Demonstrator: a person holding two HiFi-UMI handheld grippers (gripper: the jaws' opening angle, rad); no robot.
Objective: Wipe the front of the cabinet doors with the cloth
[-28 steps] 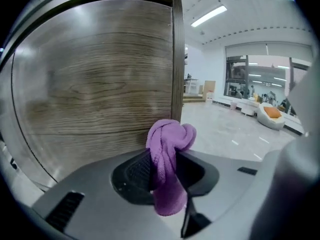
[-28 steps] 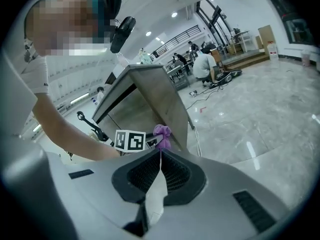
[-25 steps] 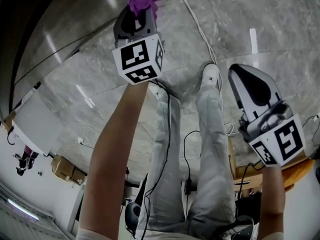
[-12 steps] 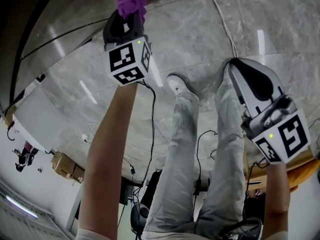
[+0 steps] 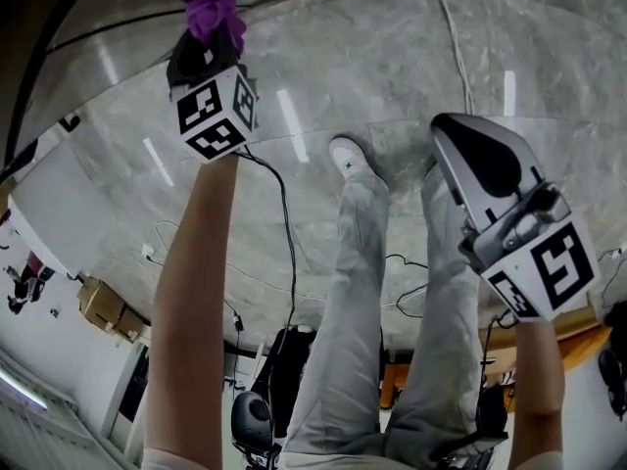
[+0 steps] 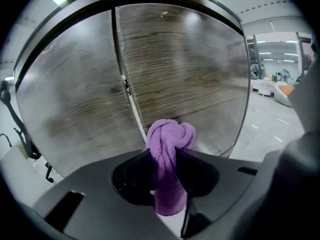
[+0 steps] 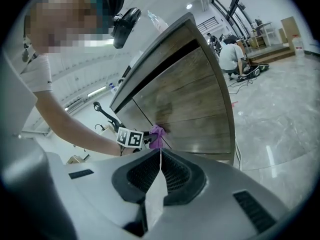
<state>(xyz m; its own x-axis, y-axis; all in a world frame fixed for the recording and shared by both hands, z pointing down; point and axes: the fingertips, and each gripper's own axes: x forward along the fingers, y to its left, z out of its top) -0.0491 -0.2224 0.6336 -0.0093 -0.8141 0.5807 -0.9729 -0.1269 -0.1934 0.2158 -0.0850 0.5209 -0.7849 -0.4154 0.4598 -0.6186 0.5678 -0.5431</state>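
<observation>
The two wooden cabinet doors (image 6: 185,69) fill the upper half of the left gripper view, with the dark seam between them running down to the centre. Below is the grey marble floor (image 5: 392,67), which fills most of the head view.

The right gripper (image 7: 160,151) hangs at the right of the head view, jaws pressed together on nothing, and has hardly moved.

The left gripper (image 6: 167,156) has travelled from the upper centre of the head view toward the upper left during the last second. It pinches the purple cloth (image 6: 167,144), bunched just in front of the seam. I judge a sideways wiping stroke is under way.
</observation>
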